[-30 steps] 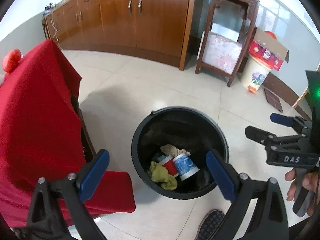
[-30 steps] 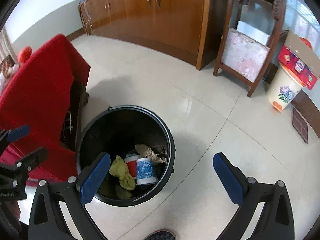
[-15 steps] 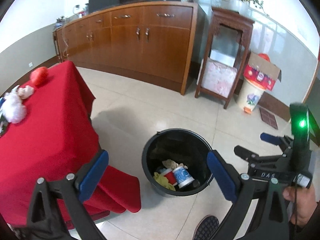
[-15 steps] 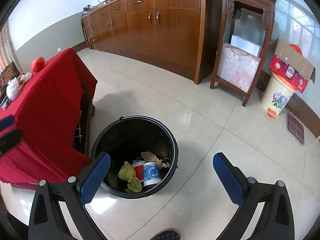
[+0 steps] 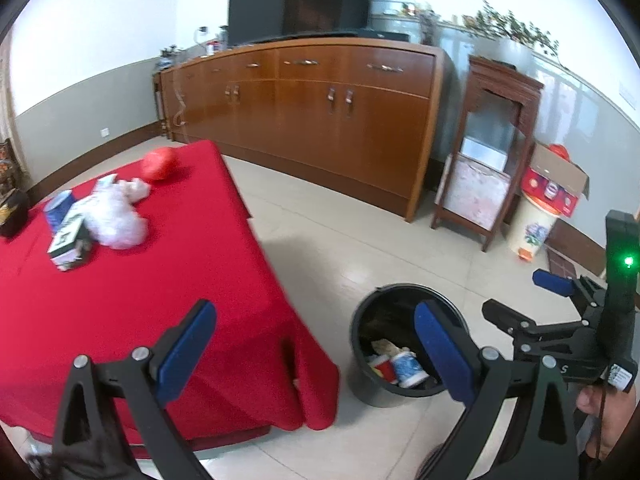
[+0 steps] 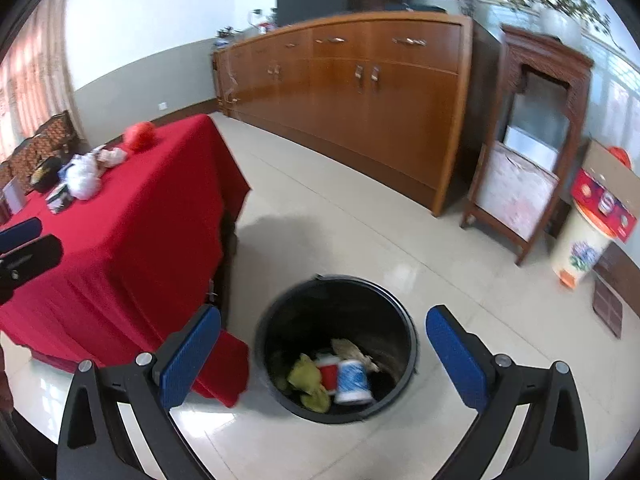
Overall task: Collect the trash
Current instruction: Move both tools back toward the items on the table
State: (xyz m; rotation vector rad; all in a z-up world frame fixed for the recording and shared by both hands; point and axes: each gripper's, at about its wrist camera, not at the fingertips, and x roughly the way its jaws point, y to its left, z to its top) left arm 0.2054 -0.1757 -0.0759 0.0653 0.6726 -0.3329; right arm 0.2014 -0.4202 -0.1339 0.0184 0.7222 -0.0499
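A black trash bin (image 6: 408, 344) stands on the tiled floor beside a table with a red cloth (image 5: 140, 292). In the bin lie a blue-white cup (image 6: 352, 378), a red cup (image 6: 330, 374), a yellow-green rag (image 6: 306, 374) and crumpled paper. On the table lie a white crumpled bag (image 5: 116, 216), a small carton (image 5: 66, 242), a blue cup (image 5: 56, 208) and a red ball (image 5: 160, 163). My left gripper (image 5: 312, 354) is open and empty, above the table's near corner. My right gripper (image 6: 324, 360) is open and empty, above the bin; it also shows in the left wrist view (image 5: 524, 304).
A long wooden sideboard (image 5: 320, 108) with a TV lines the far wall. A dark wooden stand (image 5: 492, 152), a flowered white bin (image 5: 532, 228) and a cardboard box (image 5: 556, 180) stand at the right. A dark basket (image 5: 12, 210) sits at the table's left edge.
Both grippers have risen and tilted up, away from the bin. The left view has swung left, so the tabletop and its items have come into sight. Both stay open and empty.
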